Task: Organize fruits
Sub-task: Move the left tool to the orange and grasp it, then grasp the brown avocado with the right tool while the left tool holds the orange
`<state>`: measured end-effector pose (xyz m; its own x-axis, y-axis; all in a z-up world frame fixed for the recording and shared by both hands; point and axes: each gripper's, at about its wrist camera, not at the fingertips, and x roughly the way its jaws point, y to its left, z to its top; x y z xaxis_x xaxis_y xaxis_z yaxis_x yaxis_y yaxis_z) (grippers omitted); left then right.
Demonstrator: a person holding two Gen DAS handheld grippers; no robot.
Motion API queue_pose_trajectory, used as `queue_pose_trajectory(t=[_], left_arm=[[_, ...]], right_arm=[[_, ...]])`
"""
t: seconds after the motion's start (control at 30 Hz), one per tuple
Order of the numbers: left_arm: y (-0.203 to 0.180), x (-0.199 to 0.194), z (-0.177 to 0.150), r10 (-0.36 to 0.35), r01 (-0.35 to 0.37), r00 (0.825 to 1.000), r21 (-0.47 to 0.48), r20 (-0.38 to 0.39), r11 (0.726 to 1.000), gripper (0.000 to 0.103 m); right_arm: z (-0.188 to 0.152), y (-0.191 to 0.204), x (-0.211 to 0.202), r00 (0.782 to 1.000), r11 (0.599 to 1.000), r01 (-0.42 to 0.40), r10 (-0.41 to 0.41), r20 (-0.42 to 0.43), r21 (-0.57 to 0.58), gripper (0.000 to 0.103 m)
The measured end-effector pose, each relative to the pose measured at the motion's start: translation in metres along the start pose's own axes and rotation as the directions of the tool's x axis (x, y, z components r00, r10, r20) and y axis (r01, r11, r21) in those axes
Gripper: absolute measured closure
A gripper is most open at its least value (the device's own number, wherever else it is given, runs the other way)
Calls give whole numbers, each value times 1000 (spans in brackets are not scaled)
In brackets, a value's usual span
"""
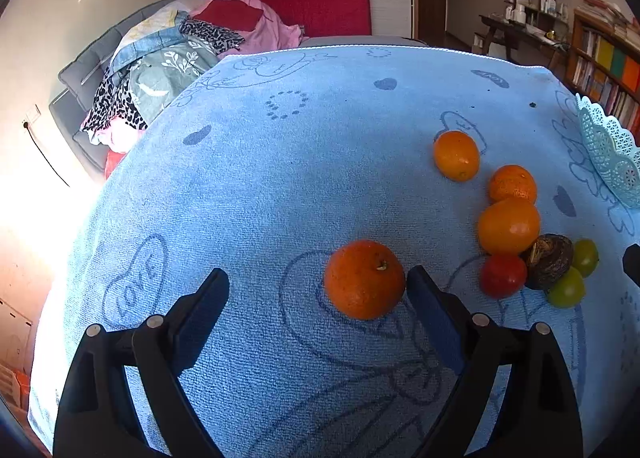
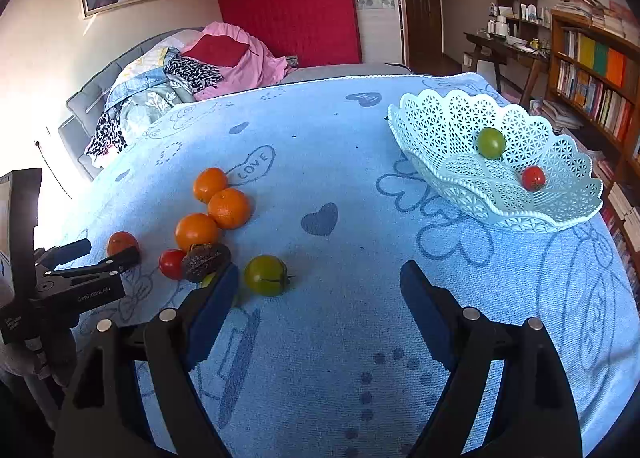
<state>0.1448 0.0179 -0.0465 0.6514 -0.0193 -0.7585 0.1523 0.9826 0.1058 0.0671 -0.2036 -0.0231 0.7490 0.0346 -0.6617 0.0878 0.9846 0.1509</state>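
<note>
My left gripper is open above the blue towel; an orange lies between its fingers, against the right finger. Further right lie three more oranges, a red tomato, a dark wrinkled fruit and two green tomatoes. My right gripper is open and empty; a green tomato lies just inside its left finger. The white lattice basket at the right holds a green tomato and a red tomato. The left gripper shows at the left of the right wrist view.
The blue towel covers the table. A bed piled with clothes stands behind it. Bookshelves and a desk stand at the right. The basket's edge shows at the right of the left wrist view.
</note>
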Motion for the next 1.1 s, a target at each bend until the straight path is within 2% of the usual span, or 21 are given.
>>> queue_pose_trajectory(t=[0.13,0.3,0.47,0.8,0.93,1.1], left_arm=[[2,8,1,-50,50,998,-5,-38,999,26],[-2,6,0,-81,82,996,13,-24,997,40],[-4,2,1,-134,134,991,25,-3,991,63],[-2,-2,1,-139,139,990,7,21,990,64],[0,-3,0,-136,136,990,-5,23,991,63],[3,-2,0,-139,139,990,-16,19,990,63]], right_arm=[[-1,1,2,1000,1000,-18,18,-10,0,19],[-3,2,5,999,1000,-31,31,-22,0,19],[-5,10,4,998,998,-66,65,-25,-13,19],[1,44,9,985,980,-169,165,-41,-104,20],[9,54,20,976,963,-217,208,-71,-163,33],[18,58,40,963,951,-256,235,-132,-173,39]])
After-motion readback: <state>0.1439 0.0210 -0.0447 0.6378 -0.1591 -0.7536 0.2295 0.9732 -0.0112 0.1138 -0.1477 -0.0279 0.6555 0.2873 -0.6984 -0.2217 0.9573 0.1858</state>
